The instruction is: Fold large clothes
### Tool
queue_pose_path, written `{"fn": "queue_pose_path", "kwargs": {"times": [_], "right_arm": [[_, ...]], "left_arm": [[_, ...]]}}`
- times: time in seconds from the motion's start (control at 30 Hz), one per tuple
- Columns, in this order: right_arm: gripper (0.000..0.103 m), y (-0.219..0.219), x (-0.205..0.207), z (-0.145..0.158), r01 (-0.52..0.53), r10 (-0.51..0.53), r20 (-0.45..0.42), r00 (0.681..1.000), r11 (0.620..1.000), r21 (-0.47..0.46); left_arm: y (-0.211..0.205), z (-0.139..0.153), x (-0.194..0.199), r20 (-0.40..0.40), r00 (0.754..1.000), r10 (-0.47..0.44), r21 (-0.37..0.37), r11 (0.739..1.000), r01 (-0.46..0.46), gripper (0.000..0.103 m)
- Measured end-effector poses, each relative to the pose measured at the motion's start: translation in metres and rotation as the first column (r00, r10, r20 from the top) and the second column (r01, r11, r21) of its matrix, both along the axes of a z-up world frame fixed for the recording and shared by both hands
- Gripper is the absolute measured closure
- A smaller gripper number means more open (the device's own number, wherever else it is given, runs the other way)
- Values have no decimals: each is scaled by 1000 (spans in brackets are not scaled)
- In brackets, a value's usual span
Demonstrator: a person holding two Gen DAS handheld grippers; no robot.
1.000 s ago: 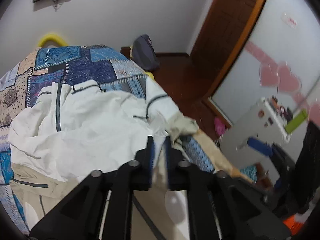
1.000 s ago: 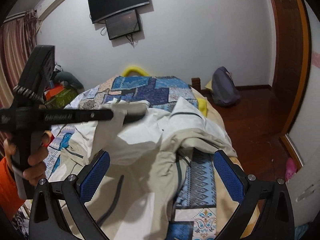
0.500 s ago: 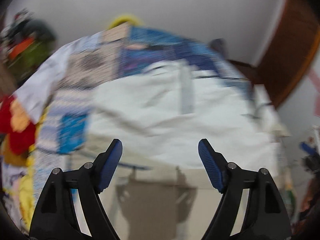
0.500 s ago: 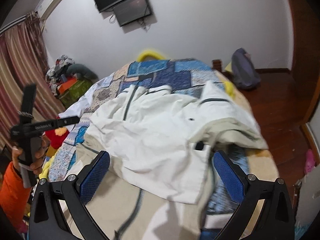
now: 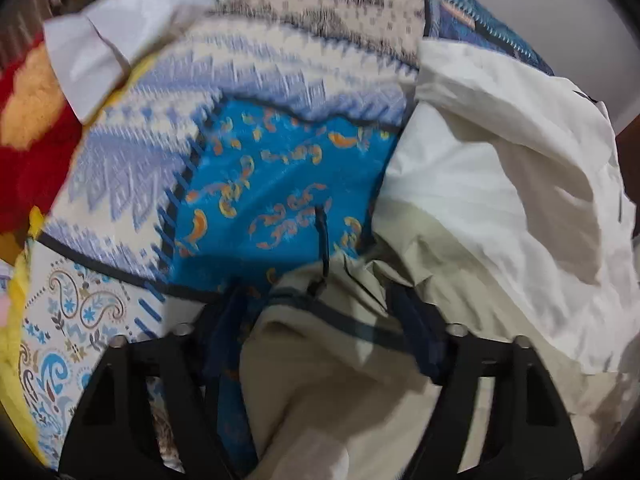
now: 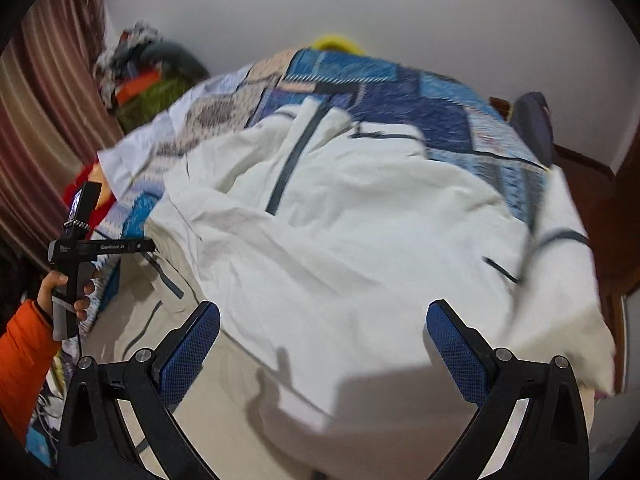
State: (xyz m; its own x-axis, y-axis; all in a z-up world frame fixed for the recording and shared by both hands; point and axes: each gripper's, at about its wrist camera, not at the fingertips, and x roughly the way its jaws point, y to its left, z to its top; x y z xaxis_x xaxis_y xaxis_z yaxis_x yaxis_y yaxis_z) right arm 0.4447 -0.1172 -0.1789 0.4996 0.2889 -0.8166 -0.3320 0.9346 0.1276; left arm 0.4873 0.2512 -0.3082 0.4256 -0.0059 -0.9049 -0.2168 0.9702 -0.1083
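Your two grippers are over a white and beige jacket spread on the patterned bed.

Your left gripper points steeply down at the jacket's beige corner; its jaws have just been closing and the bunched fabric with its dark trim sits between the blurred pads, though you cannot tell whether they press on it yet. A dark drawcord runs out from that corner over the turquoise patch of the bedspread. Your right gripper hangs with its jaws wide apart and nothing between them, above the jacket's beige lower part. In the right wrist view your left hand, in an orange sleeve, grips its handle at the bed's left edge. Farther off, the white upper half with its dark zipper lies across the blue patchwork, and clothes are heaped by the curtain.
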Motion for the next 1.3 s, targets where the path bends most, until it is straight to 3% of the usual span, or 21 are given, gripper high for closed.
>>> {"fn": "queue_pose_path", "kwargs": {"times": [0.03, 0.13, 0.33, 0.43, 0.57, 0.63, 0.7, 0.73, 0.83, 0.9, 0.97, 1.03, 1.13, 1.3], "right_arm": [[0, 15, 8, -2, -23, 23, -3, 1000, 1000, -16], [0, 56, 23, -2, -101, 101, 12, 995, 994, -39], [0, 176, 50, -3, -299, 304, 68, 950, 951, -78], [0, 241, 69, -21, -364, 368, 31, 929, 927, -93], [1, 303, 91, -59, -434, 430, -64, 900, 875, -213], [1, 320, 105, -75, -411, 424, -41, 905, 844, -344], [1, 318, 121, -82, -350, 387, 2, 922, 836, -422], [1, 313, 137, -80, -302, 345, 24, 938, 851, -430], [1, 283, 179, -65, -187, 192, -13, 981, 937, -296], [1, 268, 198, -59, -108, 109, -11, 994, 959, -261], [9, 249, 213, -43, -7, 14, 29, 999, 975, -222], [13, 224, 225, -25, 82, -80, 24, 997, 988, -129], [12, 188, 225, -14, 88, -80, -94, 992, 993, 84], [5, 153, 158, -14, -24, 32, -70, 997, 994, 107]], "left_arm": [[-6, 0, -4, 17, 1000, -22, 49, 999, 21, 66], [-8, 1, -21, 30, 999, -16, 83, 996, 14, 84], [19, 14, -55, 43, 999, -2, -8, 1000, 3, 85], [28, 12, -56, 36, 999, -13, -34, 999, 15, 85], [28, 7, -62, 61, 998, -27, -27, 999, 28, 84], [28, 5, -61, 64, 998, -26, -28, 999, 28, 83], [26, 2, -62, 70, 997, -30, -21, 999, 32, 83], [25, 1, -60, 76, 997, -33, -14, 999, 34, 82], [24, -1, -59, 80, 996, -45, 3, 999, 45, 82], [23, -2, -60, 84, 995, -55, 11, 998, 54, 82], [21, -3, -60, 84, 995, -59, 29, 998, 57, 82], [18, -4, -62, 88, 994, -60, 49, 997, 56, 82], [17, -5, -62, 105, 992, -73, 64, 996, 67, 82], [21, 2, -72, 105, 991, -86, 20, 996, 84, 82]]}}
